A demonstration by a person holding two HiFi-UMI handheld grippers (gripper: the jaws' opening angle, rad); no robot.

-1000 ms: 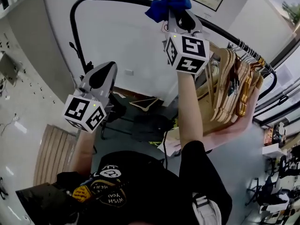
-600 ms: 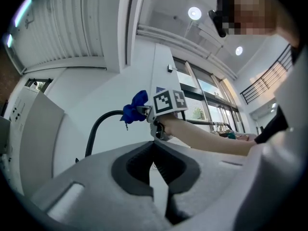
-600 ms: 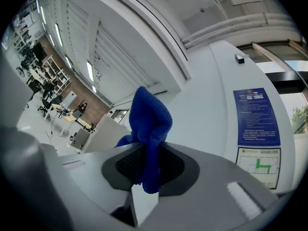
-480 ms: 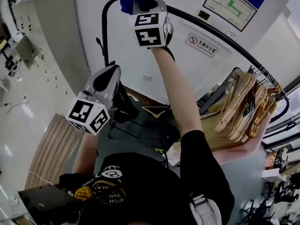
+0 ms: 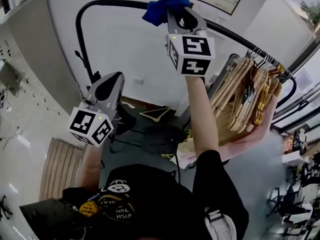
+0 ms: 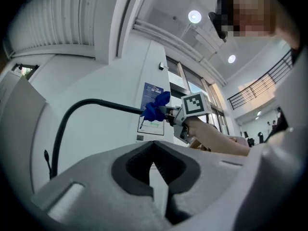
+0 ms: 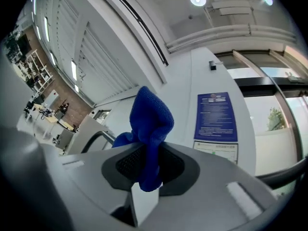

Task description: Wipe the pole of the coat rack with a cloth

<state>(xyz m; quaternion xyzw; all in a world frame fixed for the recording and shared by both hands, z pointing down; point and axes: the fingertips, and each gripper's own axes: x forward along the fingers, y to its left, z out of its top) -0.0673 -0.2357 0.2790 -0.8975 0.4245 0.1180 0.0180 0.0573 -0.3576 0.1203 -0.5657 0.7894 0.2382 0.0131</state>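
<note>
Right gripper [image 5: 175,15] is clamped on a bunched blue cloth [image 5: 162,8], which sits against the black curved pole [image 5: 107,4] at top centre of the head view. Left gripper [image 5: 114,79] hangs at lower left with its jaws together on nothing, well apart from the pole. Risks we see: only a narrow fold sits between the jaws, so drag along the pole could pull it free, the wad could slip off the round bar, or a sweep rightward could knock the wooden hangers [image 5: 245,96].
</note>
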